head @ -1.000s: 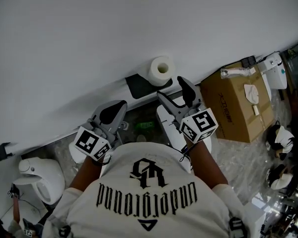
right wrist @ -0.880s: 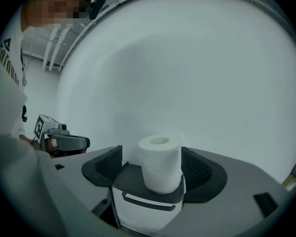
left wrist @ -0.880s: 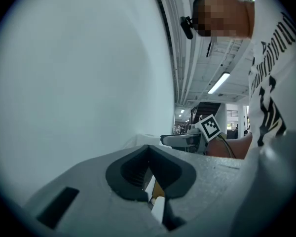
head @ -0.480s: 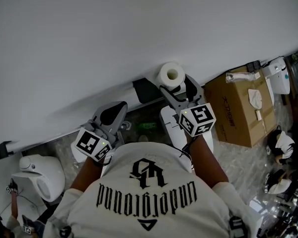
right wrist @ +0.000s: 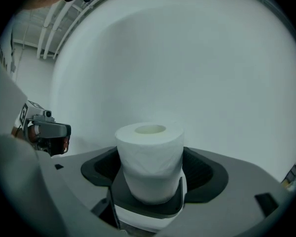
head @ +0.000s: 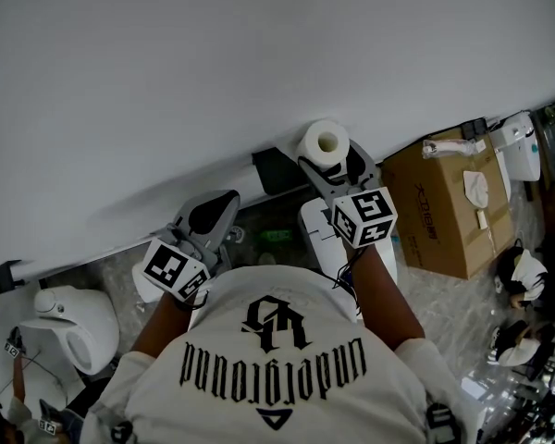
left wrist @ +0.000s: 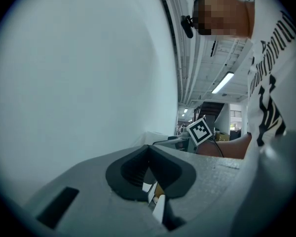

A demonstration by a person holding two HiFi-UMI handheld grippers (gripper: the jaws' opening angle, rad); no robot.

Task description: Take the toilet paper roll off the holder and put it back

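Closer in has come the right gripper [head: 331, 163], jaws just opening wide either side of the upright toilet paper roll [right wrist: 149, 159] on its holder [head: 274, 170], not yet gripping; left gripper [head: 206, 225] closed, empty; next, likely: squeeze gently, lift off.

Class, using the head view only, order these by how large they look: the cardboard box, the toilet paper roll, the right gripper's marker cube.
Largest: cardboard box.
Then: right marker cube and toilet paper roll, about alike; the cube is nearer the camera, so unranked.
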